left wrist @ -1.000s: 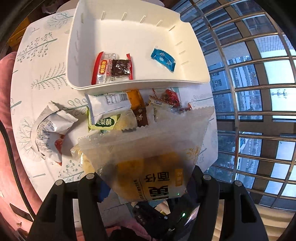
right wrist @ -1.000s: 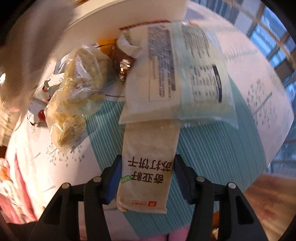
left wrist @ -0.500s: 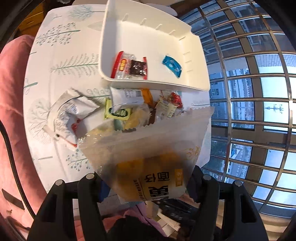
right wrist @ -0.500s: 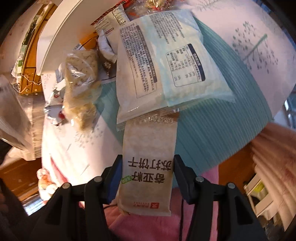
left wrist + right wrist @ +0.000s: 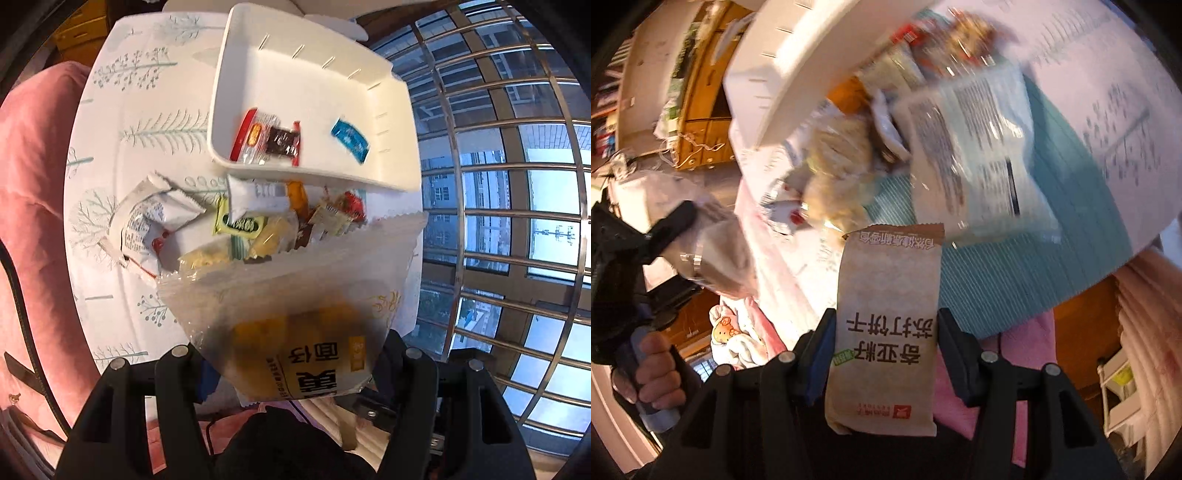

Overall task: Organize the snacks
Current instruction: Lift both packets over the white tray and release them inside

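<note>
Both grippers clamp a packet each. Left gripper (image 5: 291, 373) squeezes a frosted, translucent bread bag (image 5: 295, 306) with yellow contents; its print reads upside down and includes 面包. Right gripper (image 5: 886, 343) pinches a tan, paper-look cracker packet (image 5: 886, 325) with crimped ends, lifted clear of the table; its upside-down dark print reads 奇亚籽苏打饼干, with a small red logo at the near end.

Only the left wrist view looks into the white plastic tray (image 5: 255, 66), a smooth rectangular bin with slotted walls at the far side of the table (image 5: 110, 177). Inside lie 2 small things: a clear-and-red wrapped sweet (image 5: 267, 140) and a blue candy (image 5: 350, 139). Just near of the tray sits a heap of loose snacks, among them a yellow-green sachet (image 5: 240, 224) and a crumpled white wrapper (image 5: 147, 221). Window bars fill the right.

Only the right wrist view, much blurred, shows a large pale-blue bag (image 5: 979, 155) with its label panel up, lying on a teal striped mat (image 5: 1052, 266), and a hand (image 5: 653, 373) at the left on the other gripper's handle.
</note>
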Demonstrator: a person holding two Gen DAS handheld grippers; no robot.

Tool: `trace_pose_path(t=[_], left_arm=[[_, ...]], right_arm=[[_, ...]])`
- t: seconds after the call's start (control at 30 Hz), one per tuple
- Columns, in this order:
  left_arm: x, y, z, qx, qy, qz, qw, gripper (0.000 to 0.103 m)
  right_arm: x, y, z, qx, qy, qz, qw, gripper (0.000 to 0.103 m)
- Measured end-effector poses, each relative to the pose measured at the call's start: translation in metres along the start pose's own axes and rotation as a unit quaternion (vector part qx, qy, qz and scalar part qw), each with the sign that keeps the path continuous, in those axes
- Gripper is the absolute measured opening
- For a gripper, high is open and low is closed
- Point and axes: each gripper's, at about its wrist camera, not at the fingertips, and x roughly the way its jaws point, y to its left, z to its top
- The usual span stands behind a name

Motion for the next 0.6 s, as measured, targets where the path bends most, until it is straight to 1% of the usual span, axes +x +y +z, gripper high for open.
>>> trace_pose_path(t=[0.23, 0.4, 0.6], left_arm=[[-0.015, -0.024, 0.015, -0.012, -0.033, -0.004, 0.9994, 0.064], [-0.018, -0.04, 0.03, -0.023, -0.049, 0.002, 0.9985, 0.064], [-0.01, -0.057, 0.048, -0.036, -0.062, 0.014, 0.9973, 0.065]], right_arm=[[-0.045, 0.025, 0.035, -0.057, -0.036, 0.013, 0.998, 0.054], [-0.073, 0.028, 0.061, -0.086, -0.054, 0.022, 0.995, 0.054], [-0.103, 0.039, 0.097, -0.13, -0.099, 0.008, 0.987, 0.054]])
